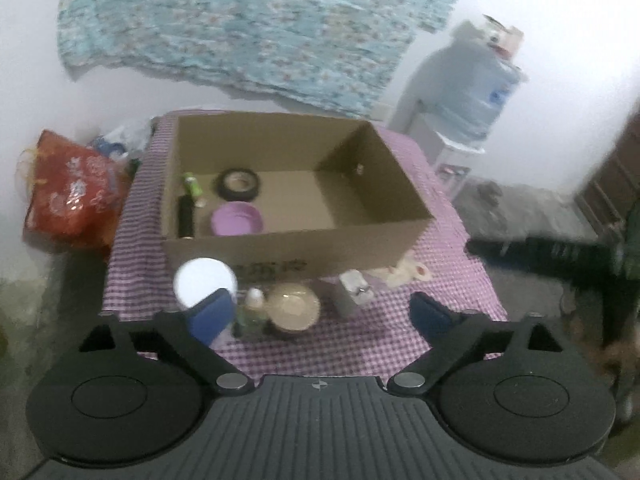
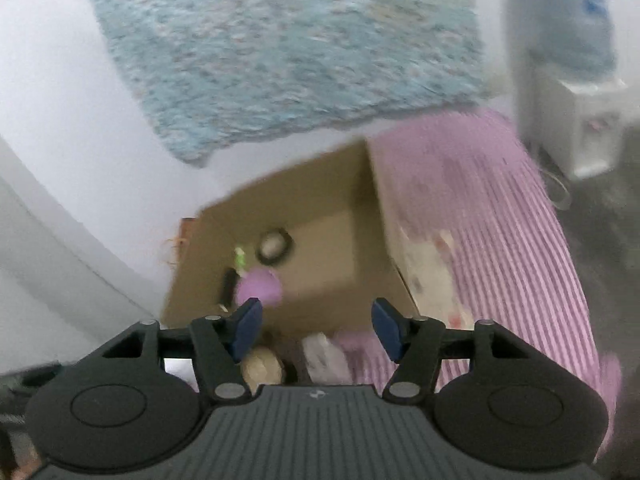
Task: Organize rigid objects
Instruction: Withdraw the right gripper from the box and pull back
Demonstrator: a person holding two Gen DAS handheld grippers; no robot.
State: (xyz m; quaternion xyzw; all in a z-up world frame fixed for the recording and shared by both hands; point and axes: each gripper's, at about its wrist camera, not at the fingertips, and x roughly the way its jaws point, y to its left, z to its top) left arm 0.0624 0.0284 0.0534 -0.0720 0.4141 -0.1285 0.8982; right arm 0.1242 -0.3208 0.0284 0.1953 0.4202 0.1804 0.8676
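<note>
An open cardboard box [image 1: 280,256] stands on a purple checked table [image 1: 360,344]. Inside lie a black tape roll [image 1: 239,184], a purple lid [image 1: 237,219], a green item [image 1: 191,185] and a black cylinder [image 1: 185,216]. In front of the box stand a white round lid [image 1: 204,282], a small clear bottle [image 1: 252,312], a beige bowl [image 1: 294,308] and a white block [image 1: 354,290]. My left gripper [image 1: 324,320] is open and empty above these. My right gripper [image 2: 316,332] is open and empty over the box's [image 2: 320,312] near edge; that view is blurred.
Pale tape rolls [image 1: 408,272] lie at the box's right corner. A red bag [image 1: 72,192] sits left of the table. A water dispenser [image 1: 468,96] stands at the back right. A patterned cloth [image 1: 256,24] hangs on the wall behind.
</note>
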